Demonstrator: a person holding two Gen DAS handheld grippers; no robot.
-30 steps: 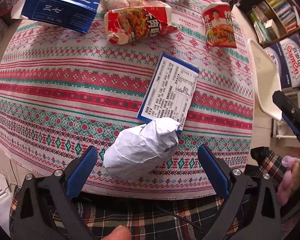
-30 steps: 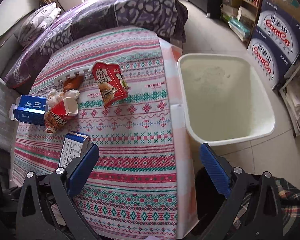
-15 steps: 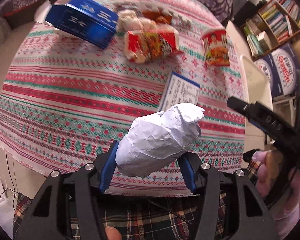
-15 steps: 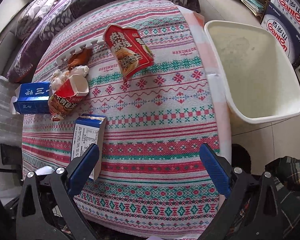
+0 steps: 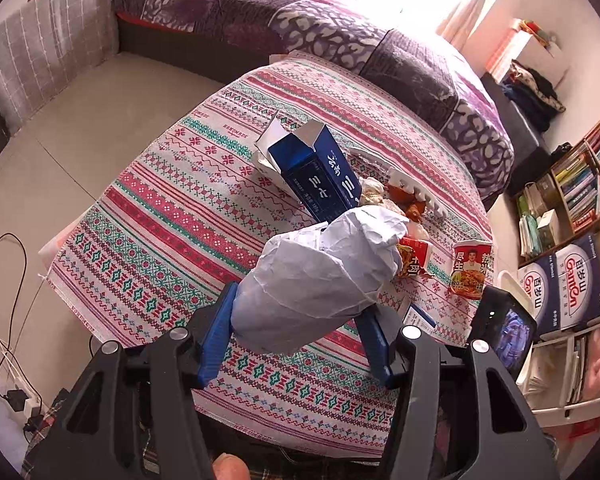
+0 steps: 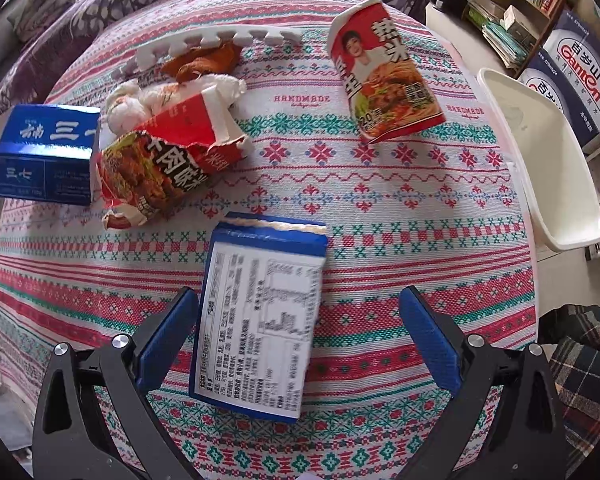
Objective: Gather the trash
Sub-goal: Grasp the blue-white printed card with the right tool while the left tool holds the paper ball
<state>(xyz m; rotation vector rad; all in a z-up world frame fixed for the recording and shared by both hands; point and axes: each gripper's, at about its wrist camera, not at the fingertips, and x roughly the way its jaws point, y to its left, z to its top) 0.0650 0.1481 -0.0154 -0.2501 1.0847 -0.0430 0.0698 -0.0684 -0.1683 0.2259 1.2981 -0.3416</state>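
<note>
Crumpled white paper wad [image 5: 320, 276] is pinched between the blue fingers of the left tool [image 5: 300, 336] and held above the worktop [image 5: 172, 216]. The right tool [image 6: 296, 340] is spread wide, its fingers straddling the flat blue carton [image 6: 260, 320], not yet gripping it. Still lying on the worktop: blue box [image 6: 40, 156], torn red noodle packet [image 6: 164, 164], noodle cup [image 6: 384, 76], tissue scraps [image 6: 140, 100]. White bin [image 6: 540, 168] beside the worktop shows no trash inside. Judgement: collection is at an early stage.
</note>
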